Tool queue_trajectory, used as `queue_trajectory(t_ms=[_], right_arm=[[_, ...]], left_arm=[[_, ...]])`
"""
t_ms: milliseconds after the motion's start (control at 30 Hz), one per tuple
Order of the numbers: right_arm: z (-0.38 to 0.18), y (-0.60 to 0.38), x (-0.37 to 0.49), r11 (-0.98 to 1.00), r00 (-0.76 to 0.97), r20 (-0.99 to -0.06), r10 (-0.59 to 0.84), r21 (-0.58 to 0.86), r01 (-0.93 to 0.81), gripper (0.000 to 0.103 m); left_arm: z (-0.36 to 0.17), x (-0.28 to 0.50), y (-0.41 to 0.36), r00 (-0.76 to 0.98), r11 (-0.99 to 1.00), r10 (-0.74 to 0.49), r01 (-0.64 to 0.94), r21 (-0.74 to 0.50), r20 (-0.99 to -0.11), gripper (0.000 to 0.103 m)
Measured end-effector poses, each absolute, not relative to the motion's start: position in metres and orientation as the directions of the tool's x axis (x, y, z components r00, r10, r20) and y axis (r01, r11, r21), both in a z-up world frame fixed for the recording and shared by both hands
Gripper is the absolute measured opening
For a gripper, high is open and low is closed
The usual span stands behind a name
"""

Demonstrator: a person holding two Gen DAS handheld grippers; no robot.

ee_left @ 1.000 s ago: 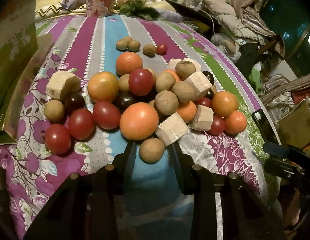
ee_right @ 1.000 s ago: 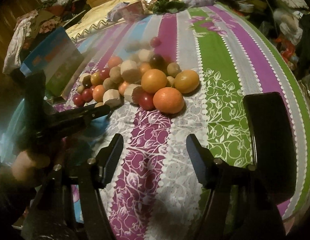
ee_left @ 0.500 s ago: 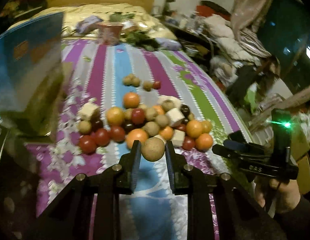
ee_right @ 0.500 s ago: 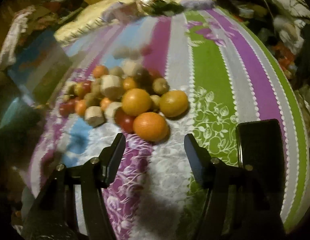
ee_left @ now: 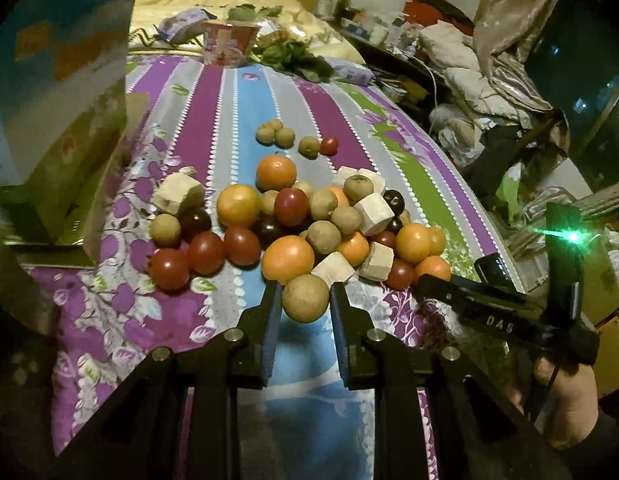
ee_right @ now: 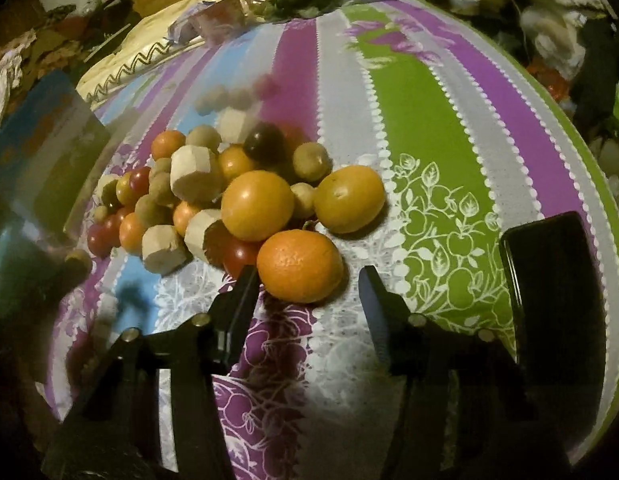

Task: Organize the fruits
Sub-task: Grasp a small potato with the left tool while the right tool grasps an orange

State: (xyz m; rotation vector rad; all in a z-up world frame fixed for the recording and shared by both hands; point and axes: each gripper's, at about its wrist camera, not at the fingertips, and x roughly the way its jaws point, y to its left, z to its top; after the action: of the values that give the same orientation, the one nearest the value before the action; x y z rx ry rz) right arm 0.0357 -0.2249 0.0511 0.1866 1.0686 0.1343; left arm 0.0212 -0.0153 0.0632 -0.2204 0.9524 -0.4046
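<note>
The left gripper (ee_left: 305, 298) pinches a round, dull brown fruit (ee_left: 305, 298) between its flat black fingers, just near the fruit pile (ee_left: 293, 216) on the striped bedspread (ee_left: 245, 104). The right gripper (ee_right: 307, 290) has its fingers spread wide around a bumpy orange (ee_right: 300, 266).

bedsheet (ee_left: 237, 92): printed cloth | orange (ee_right: 300, 266): dimpled peel | tomatoes (ee_left: 205, 252): glossy

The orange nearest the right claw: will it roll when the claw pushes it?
Probably yes. The orange is round and rests on a soft striped cloth, touching a tomato. The right claw is open beside it; one finger alone might nudge it away.
</note>
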Motion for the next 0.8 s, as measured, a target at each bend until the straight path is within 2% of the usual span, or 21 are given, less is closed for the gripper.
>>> queue_trajectory(t_ms=[233, 500, 667, 800], right_arm=[[0.049, -0.221, 0.04, 0.972, 0.433, -0.877, 0.205, 0.235, 0.016, 0.043], [0.05, -0.221, 0.034, 0.97, 0.469, -0.859, 0.205, 0.241, 0.017, 0.041], [0.077, -0.22, 0.016, 0.984, 0.498, -0.855, 0.146, 0.176, 0.014, 0.041], [0.107, -0.211, 0.003, 0.989, 0.538, -0.832, 0.132, 0.147, -0.016, 0.041]], left_arm=[[0.067, 0.037, -0.016, 0.453, 0.905, -0.424, 0.242, -0.35, -0.784, 0.024], [0.059, 0.032, -0.022, 0.467, 0.907, -0.418, 0.257, -0.333, -0.779, 0.024], [0.077, 0.016, -0.021, 0.507, 0.934, -0.356, 0.209, -0.289, -0.785, 0.024], [0.105, 0.004, -0.016, 0.539, 0.943, -0.328, 0.233, -0.237, -0.776, 0.024]])
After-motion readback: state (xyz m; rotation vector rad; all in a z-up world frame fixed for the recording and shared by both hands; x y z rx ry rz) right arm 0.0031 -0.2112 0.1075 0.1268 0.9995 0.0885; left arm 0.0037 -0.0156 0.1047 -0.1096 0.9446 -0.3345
